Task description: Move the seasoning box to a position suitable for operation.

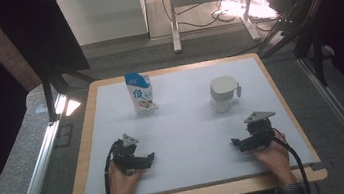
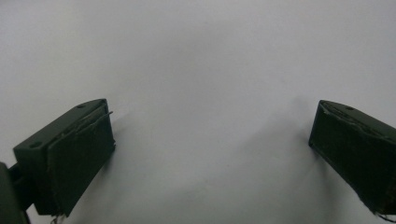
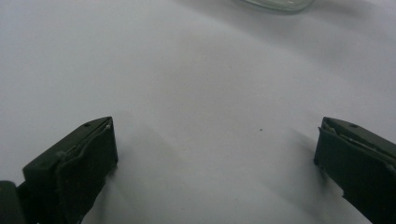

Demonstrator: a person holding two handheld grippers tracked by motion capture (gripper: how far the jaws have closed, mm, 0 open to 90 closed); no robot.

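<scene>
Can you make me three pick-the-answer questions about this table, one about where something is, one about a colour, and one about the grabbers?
1. Where does the pouch stand?
A. far left part of the mat
B. near right corner
C. between the hands

2. What colour is the jug?
A. red
B. white
C. black

3. How are the jaws of the left gripper and the right gripper?
A. both open, nothing between them
B. both shut on the pouch
C. one holds the jug

Answers: 1 A, in the high view it stands ahead of the left hand. 2 B, its body looks white. 3 A, each gripper view shows bare mat between wide jaws.
</scene>
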